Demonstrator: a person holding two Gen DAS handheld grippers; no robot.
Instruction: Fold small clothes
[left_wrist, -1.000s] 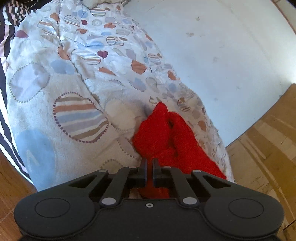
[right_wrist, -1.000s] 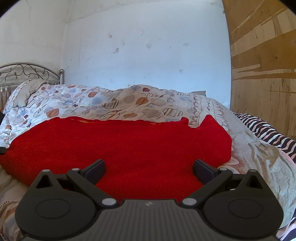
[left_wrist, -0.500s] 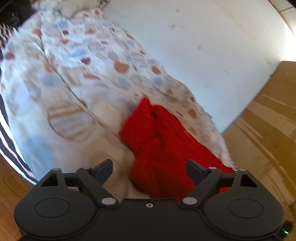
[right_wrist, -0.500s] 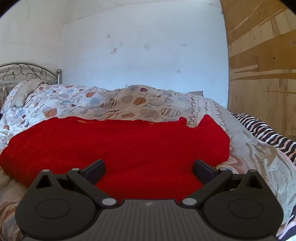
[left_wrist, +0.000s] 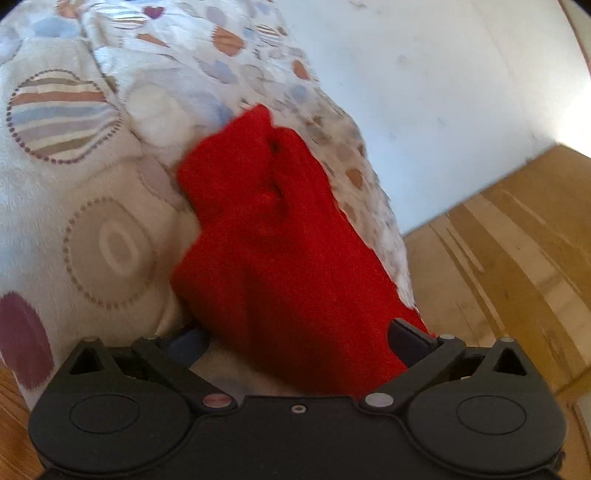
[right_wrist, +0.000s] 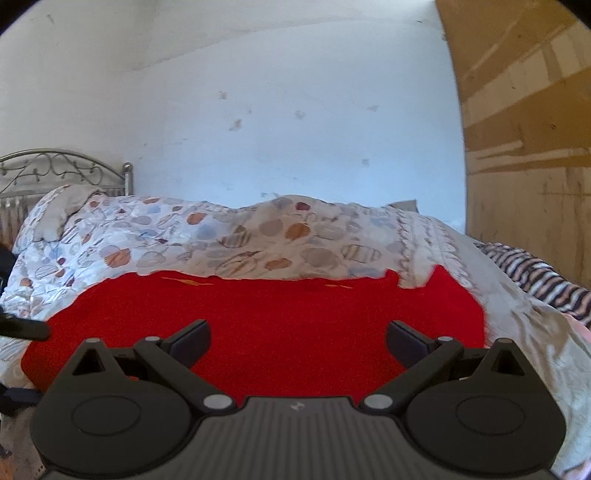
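1. The red cloth (left_wrist: 280, 251) lies on the patterned quilt (left_wrist: 92, 177) near the edge of the bed; in the right wrist view it spreads wide and flat (right_wrist: 266, 325) across the near part of the bedding.
2. The left gripper (left_wrist: 297, 338) has its jaws spread wide apart, holding nothing. The near end of the cloth lies between its 2 fingers, and the right finger (left_wrist: 410, 339) sits against the cloth's edge.
3. The right gripper (right_wrist: 297, 338) is also spread wide and holds nothing; the cloth fills the gap in front of its 2 fingers.
4. At the far end, seen from the left wrist, the cloth bunches into 2 rounded lumps with a dark crease between them.
5. A white wall (right_wrist: 277, 110) rises behind the bed, marked with small scuffs.
6. A wooden panel (right_wrist: 524, 129) stands to the right of the bed.
7. A metal headboard (right_wrist: 62, 173) with scrollwork shows at the far left, beside a pillow (right_wrist: 62, 210).
8. A striped sheet (right_wrist: 543, 284) shows at the quilt's right side.
9. A dark object (right_wrist: 22, 328) juts in at the cloth's left edge; what it is cannot be told.
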